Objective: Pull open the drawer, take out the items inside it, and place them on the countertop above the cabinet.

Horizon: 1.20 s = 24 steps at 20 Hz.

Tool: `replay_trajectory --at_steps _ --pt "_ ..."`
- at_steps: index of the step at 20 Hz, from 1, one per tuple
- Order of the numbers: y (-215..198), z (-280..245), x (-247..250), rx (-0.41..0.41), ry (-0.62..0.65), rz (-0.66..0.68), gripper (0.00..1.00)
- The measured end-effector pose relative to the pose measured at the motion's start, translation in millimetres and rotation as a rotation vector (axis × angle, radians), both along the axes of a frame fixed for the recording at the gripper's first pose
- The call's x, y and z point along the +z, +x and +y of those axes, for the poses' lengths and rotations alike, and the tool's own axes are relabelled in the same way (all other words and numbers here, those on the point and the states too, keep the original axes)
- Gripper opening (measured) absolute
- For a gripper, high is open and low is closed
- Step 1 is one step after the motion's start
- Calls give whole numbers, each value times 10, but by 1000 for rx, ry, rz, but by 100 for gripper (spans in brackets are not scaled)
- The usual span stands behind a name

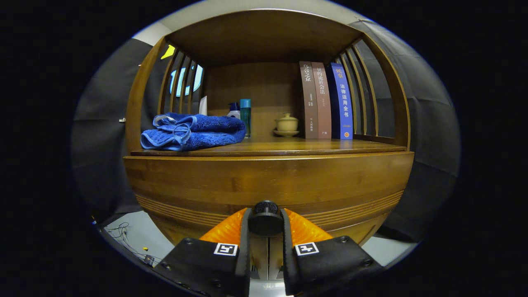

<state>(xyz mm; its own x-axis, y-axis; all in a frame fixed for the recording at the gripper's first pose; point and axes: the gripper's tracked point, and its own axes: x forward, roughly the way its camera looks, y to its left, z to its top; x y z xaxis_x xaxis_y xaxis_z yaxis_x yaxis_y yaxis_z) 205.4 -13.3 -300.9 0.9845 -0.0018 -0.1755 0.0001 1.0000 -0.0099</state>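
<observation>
Clamping the round black drawer knob (265,218) between both fingers, the gripper (266,231) meets the brown wooden drawer front (268,181) (countertop above).

Staged home corner in a booth, wooden cabinet (268,181), shelved books (326,101), folded towel (194,132), lidded teacup (286,123)

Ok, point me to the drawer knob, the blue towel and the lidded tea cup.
drawer knob (265,214), gripper view, its round dark head between the gripper (266,231) fingers.
blue towel (198,133), gripper view, middle of the folded stack.
lidded tea cup (286,123), gripper view, its bowl.
</observation>
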Motion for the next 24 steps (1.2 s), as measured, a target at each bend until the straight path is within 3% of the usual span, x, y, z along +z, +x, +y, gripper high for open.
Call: replay_trajectory --at_steps 13,24 --pt "-1070 -66 58 12 26 28 36" --pt "-1575 -94 -21 17 47 51 36"
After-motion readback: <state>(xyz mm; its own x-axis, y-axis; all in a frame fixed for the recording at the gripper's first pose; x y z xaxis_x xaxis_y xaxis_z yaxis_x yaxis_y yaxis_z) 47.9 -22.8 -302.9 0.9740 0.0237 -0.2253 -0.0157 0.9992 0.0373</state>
